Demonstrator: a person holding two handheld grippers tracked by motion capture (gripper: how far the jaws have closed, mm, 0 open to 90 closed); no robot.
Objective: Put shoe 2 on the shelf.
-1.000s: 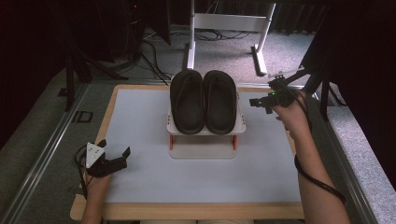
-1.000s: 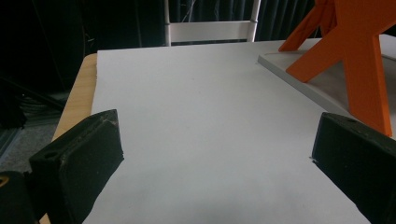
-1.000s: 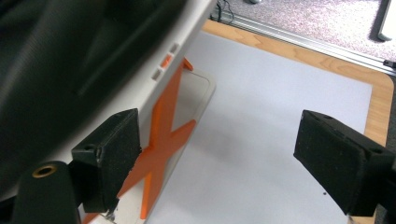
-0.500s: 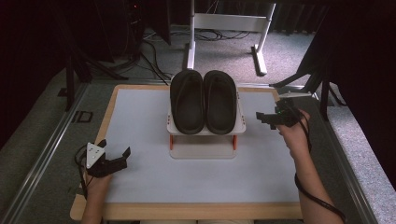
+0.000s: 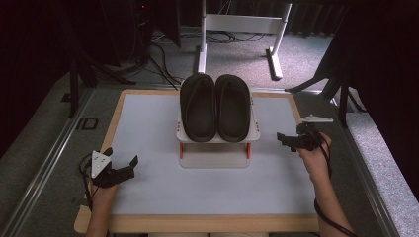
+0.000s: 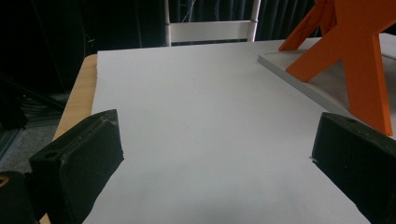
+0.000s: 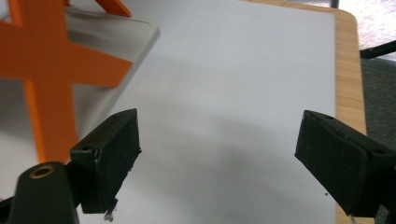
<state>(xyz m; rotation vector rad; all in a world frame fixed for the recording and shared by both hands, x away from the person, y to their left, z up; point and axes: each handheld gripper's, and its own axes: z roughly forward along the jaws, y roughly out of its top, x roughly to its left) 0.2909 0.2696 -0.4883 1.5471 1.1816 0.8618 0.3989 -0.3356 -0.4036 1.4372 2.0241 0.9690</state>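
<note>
So the left gripper point(image 5: 120, 166) is parked low at the near-left corner of the table point(image 5: 148, 118), held by the person's left hand point(image 5: 101, 190), with its jaws spread wide and nothing caught between them. In the left gripper view the same wide gap is seen, just bare white tabletop point(image 6: 201, 116) between the two black pads point(image 6: 79, 163). Ahead of it and off to its right, the small white rack point(image 5: 217, 136) is found, standing on orange legs point(image 6: 359, 60) with a flat white base plate point(image 5: 213, 160) underneath. Two black slippers point(image 5: 217, 106) are laid side by side on top of the rack, touching along their inner edges. The rack is well apart from that gripper, not touched at all. Further right, the right gripper point(image 5: 289, 140) is held up by the right hand point(image 5: 314, 155), just beside the rack's right end and pointed toward it, jaws also opened wide and empty. In the right gripper view an orange cross-shaped leg point(image 7: 51, 70) and the base plate corner point(image 7: 135, 32) are seen ahead and to the left of the jaws, near but not touching. A cable point(image 5: 323, 197) is trailed back along the right forearm.
</note>
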